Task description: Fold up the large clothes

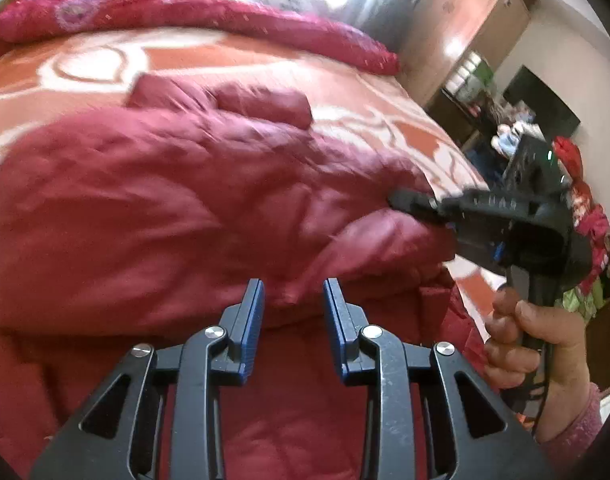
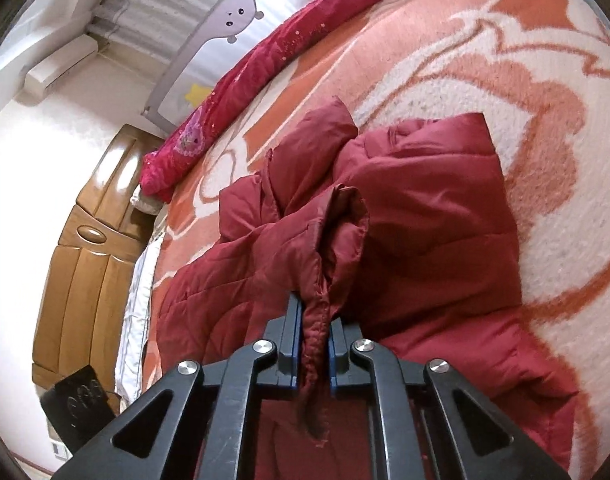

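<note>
My big red puffy jacket (image 1: 153, 208) lies on the bed, on top of the orange & white blanket (image 1: 369, 108). It takes up most of the left cam view. In the right cam view the jacket (image 2: 425, 216) is bunched up, w/ folds stacked on each other.

My right tool (image 2: 315, 344) is pinched tight on a thin bit of the jacket's edge. The cloth comes up between the two blue pads & a frayed end hangs down behind them. From the left cam I see my right tool (image 1: 409, 202) from the side, poking into the jacket's right edge, w/ my right hand (image 1: 533, 344) on its handle.

My left tool (image 1: 293, 296) has its two fingers apart, w/ nothing between them. It sits just above the near part of the jacket. Can't tell if it touches the cloth.

A long dark pink rolled quilt (image 2: 265, 60) lies along the far side of the bed. A brown wood wardrobe (image 2: 85, 248) stands next to the bed.
</note>
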Demonstrator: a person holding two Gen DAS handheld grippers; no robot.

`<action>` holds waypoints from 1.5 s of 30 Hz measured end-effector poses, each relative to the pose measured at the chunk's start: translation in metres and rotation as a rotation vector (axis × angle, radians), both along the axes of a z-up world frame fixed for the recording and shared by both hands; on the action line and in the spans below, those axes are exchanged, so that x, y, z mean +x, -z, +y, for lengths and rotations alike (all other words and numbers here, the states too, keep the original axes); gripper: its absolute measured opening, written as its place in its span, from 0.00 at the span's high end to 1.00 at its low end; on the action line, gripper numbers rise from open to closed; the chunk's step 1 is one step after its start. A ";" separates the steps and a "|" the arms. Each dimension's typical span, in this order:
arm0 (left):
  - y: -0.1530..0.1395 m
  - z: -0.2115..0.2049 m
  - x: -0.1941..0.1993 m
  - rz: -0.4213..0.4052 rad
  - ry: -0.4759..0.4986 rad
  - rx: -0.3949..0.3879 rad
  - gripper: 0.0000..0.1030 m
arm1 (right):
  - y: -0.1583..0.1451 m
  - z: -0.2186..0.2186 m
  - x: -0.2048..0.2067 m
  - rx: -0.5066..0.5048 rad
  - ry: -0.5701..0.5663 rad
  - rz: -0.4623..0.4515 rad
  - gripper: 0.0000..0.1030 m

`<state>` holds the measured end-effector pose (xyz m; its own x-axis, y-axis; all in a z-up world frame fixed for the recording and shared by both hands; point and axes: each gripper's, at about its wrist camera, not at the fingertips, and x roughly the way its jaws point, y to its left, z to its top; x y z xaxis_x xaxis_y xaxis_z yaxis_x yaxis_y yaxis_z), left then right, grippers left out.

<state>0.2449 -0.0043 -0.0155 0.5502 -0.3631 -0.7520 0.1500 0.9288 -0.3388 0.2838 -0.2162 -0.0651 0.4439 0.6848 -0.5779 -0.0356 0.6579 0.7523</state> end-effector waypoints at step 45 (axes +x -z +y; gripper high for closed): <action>0.047 0.116 0.037 0.133 -0.218 0.074 0.73 | 0.032 0.033 -0.016 -0.416 -0.057 -0.102 0.72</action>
<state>0.2821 0.1112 -0.0629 0.5039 -0.1882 -0.8430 -0.0973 0.9574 -0.2719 0.2678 -0.1833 -0.0975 0.4814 0.4280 -0.7649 -0.1406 0.8991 0.4146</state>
